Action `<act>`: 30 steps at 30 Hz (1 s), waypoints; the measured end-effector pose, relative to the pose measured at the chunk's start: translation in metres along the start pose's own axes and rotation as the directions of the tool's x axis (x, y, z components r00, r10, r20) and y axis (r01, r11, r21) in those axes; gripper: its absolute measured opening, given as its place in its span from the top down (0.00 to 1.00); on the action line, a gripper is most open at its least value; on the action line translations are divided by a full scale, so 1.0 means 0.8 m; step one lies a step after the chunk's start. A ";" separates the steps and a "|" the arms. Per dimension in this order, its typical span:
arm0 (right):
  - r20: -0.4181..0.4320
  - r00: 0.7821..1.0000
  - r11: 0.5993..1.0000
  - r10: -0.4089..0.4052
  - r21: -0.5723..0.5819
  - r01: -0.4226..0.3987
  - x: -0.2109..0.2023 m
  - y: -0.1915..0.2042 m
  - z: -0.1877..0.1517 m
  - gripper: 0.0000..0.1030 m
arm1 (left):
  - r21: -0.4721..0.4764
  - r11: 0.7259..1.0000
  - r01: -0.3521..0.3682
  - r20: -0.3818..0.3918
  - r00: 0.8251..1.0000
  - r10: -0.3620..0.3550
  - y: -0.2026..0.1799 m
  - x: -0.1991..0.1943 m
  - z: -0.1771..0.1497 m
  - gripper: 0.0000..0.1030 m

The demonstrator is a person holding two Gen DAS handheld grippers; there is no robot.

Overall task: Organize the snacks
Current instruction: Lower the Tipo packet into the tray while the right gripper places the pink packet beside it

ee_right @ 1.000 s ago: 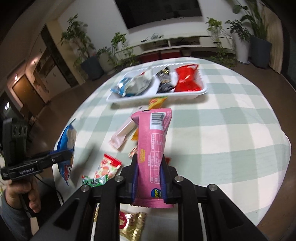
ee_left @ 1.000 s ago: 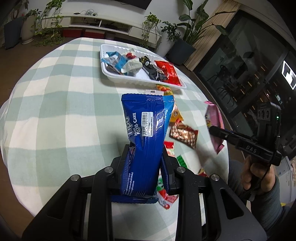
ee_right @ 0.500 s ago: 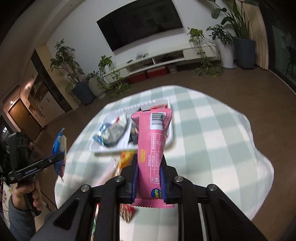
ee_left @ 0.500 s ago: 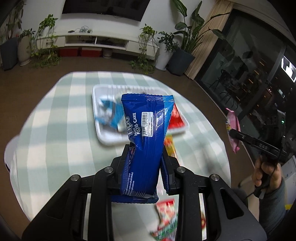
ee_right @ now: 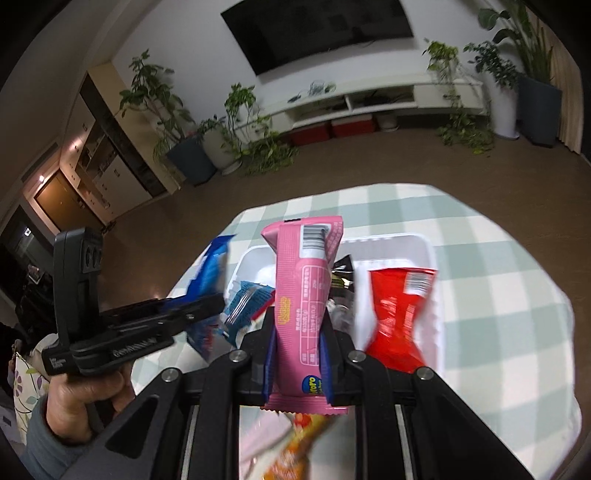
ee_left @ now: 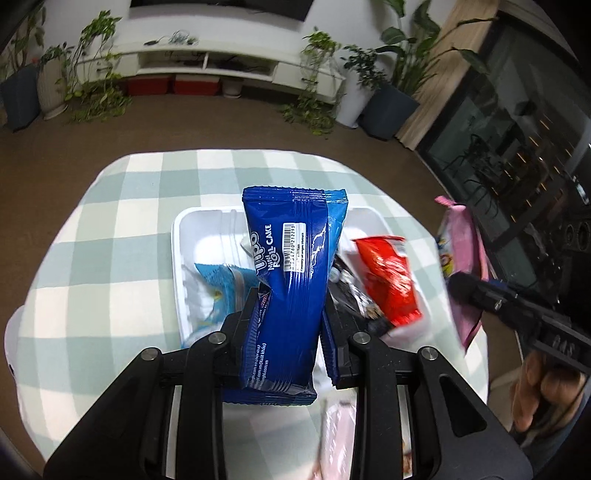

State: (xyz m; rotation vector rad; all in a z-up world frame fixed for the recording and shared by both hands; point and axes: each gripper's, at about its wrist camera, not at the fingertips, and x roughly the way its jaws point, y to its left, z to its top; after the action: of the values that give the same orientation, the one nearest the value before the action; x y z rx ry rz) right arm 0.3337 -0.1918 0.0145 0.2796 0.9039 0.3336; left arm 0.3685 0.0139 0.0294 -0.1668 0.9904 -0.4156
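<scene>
We look along two handheld grippers above a round table (ee_left: 110, 229) covered in a pale green and white checked cloth. Our left gripper (ee_left: 288, 314) is clamped on a dark blue roll cake packet (ee_left: 291, 266), held upright over a white tray (ee_left: 181, 236). Our right gripper (ee_right: 297, 332) is clamped on a pink snack packet (ee_right: 303, 291), also upright, above the same tray. In the tray we count three kinds of wrapper: one red packet (ee_left: 388, 280) at the right end, dark wrappers (ee_left: 354, 295) beside it whose number we cannot tell, and light blue wrappers (ee_left: 225, 284) toward the left. Only the left view shows the window wall on the right and a blurred pink wrapper (ee_left: 336, 435) on the cloth close below us. Only the right view shows the wall-mounted television (ee_right: 317, 29), a lit doorway at the far left, an orange wrapper (ee_right: 295, 450) on the cloth near us, and the person's left hand (ee_right: 81, 398) in a grey sleeve gripping its handle. Each view shows the other gripper from the side. Both views show one long white cabinet (ee_left: 221, 66) with potted plants around it.
</scene>
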 end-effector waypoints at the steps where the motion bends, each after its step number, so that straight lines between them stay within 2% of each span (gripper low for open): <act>1: -0.012 1.000 1.000 -0.001 0.000 0.001 0.012 0.002 0.001 0.80 | -0.007 1.000 0.001 -0.004 1.000 -0.001 0.003 0.009 0.000 0.74; 8: -0.102 0.994 0.999 -0.044 -0.017 0.043 0.086 0.001 0.000 0.80 | -0.038 0.999 -0.017 -0.031 0.999 0.016 0.017 0.064 -0.008 0.74; 14: -0.141 0.986 0.996 -0.086 -0.034 0.082 0.123 -0.005 -0.010 0.80 | -0.056 0.998 -0.006 -0.023 1.000 0.005 0.028 0.082 -0.015 0.74; 23: -0.150 0.979 0.988 -0.138 -0.082 0.127 0.148 0.004 -0.017 0.77 | -0.056 0.998 -0.017 0.003 1.000 0.017 0.029 0.081 -0.020 0.73; 30: -0.141 0.976 0.984 -0.166 -0.094 0.154 0.147 0.006 -0.017 0.73 | -0.052 0.998 -0.020 0.002 1.000 0.020 0.025 0.076 -0.022 0.72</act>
State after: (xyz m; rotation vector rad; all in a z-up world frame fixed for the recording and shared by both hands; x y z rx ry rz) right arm 0.3896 -0.1398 -0.0759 0.1055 1.0502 0.2441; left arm 0.3882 0.0079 -0.0340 -0.2042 0.9999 -0.3711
